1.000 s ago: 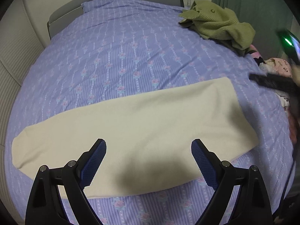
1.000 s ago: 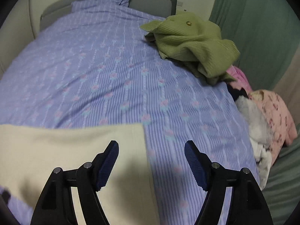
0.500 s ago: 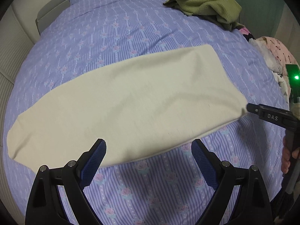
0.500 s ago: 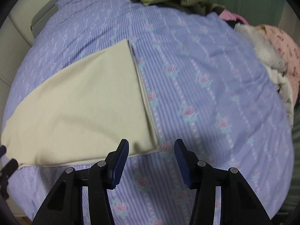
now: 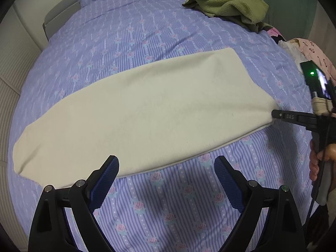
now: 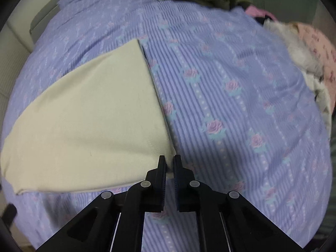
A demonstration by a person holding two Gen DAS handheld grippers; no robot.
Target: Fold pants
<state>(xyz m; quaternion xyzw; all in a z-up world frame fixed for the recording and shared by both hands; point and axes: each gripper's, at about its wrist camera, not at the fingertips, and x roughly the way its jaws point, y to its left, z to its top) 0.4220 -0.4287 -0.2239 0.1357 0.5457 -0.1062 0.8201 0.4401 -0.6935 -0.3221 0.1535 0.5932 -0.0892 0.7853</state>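
Note:
The cream pants [image 5: 142,113] lie flat in a long band across the purple striped bed cover [image 5: 147,29]. My left gripper [image 5: 167,163] is open and empty, hovering just off the pants' near edge. My right gripper [image 6: 169,160] is shut on the near right corner of the pants [image 6: 88,121]. It also shows in the left wrist view [image 5: 275,114], its tips at the pants' right end.
A green knitted garment [image 5: 226,2] lies at the far right of the bed. Pink and white clothes [image 6: 310,50] are piled along the right edge. A grey headboard [image 5: 61,14] stands at the far end.
My right gripper came down to the pants' near right corner and shut on it. My left gripper drew back from over the pants to their near edge, staying open.

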